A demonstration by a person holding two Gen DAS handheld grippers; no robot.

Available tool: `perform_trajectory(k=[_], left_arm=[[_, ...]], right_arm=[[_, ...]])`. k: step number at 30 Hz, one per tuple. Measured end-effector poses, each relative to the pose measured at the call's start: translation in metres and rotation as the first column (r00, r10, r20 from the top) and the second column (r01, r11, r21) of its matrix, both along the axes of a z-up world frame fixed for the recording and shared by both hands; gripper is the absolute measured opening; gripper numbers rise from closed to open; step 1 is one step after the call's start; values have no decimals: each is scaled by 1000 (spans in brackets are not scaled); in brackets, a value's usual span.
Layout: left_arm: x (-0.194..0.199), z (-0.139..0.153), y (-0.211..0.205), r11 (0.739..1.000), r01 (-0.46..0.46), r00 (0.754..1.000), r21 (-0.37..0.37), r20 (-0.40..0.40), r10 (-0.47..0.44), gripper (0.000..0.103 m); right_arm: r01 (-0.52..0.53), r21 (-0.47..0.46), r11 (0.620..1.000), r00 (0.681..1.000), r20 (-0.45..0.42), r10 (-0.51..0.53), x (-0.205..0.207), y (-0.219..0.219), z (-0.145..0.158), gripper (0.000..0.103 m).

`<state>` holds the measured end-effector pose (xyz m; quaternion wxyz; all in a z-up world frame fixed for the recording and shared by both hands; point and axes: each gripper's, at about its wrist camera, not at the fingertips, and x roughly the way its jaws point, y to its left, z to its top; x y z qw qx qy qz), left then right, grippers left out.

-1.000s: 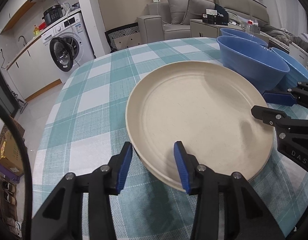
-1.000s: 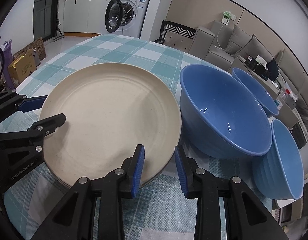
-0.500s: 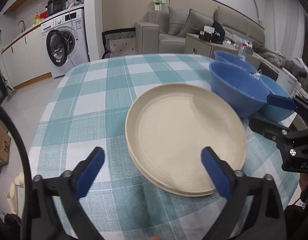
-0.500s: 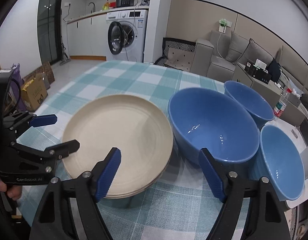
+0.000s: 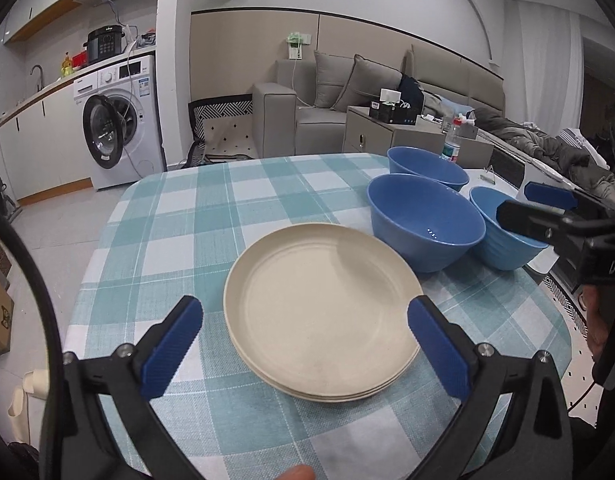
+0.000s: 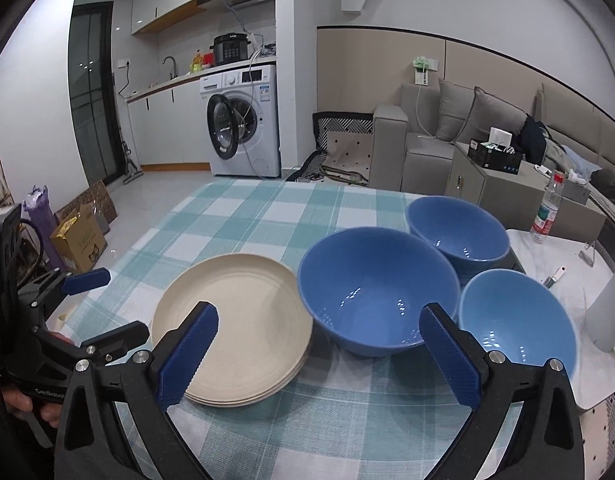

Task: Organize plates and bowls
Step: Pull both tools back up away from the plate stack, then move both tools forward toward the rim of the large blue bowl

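A stack of cream plates [image 5: 323,308] [image 6: 239,320] lies on the checked tablecloth [image 5: 187,232]. To its right stand three blue bowls: a large one [image 5: 425,220] [image 6: 377,300], a smaller one behind it [image 5: 427,168] [image 6: 459,228] and a lighter one [image 5: 503,236] [image 6: 515,320] at the right. My left gripper [image 5: 305,306] hovers above the stack's near side, jaws opening wide, nothing between them. My right gripper [image 6: 320,312] hangs above the gap between the stack and the large bowl, jaws also opening and empty. Each gripper shows in the other's view, the right gripper [image 5: 535,208] and the left gripper [image 6: 103,308].
A water bottle [image 6: 547,216] and small items sit on a white surface right of the bowls, beside a white upright object [image 6: 607,312]. Beyond the table are a washing machine [image 5: 119,120] and a grey sofa [image 5: 347,92]. Boxes [image 6: 79,240] stand on the floor at left.
Both grippers opened wide, letting go of the top plate's rim. They rose and drew back, so the plates and bowls look smaller and farther away.
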<state>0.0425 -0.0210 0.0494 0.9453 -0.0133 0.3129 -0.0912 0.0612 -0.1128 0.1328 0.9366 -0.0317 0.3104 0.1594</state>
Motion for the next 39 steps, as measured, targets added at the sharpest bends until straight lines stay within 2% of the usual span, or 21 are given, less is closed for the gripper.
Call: perform_trajectory(k=[11,24,31,35,39], left_arm=[[16,25,-8,999,-4,1000,-33,21,4,103],[54,68,-42,1000,21,997,-6,72,-21,103],[80,73,-46,999,21,999,-36,47,-20,103],[93,75,-51,1000,21,999,-17,45,-21,103],[104,79,-52,999,22,999,-29,46,-20,103]], right_arm=[[32,25,999,999,41,-33,-8,-38,47,102],[80,136,987,996,22,-83,6,-85,92,103],[77,89,993,996,45,-81,13,-90,107,103],[83,88,993,995,53,-88,16,-97,113,103],[96,70,993,993,63,-101,22,-101,118,103]])
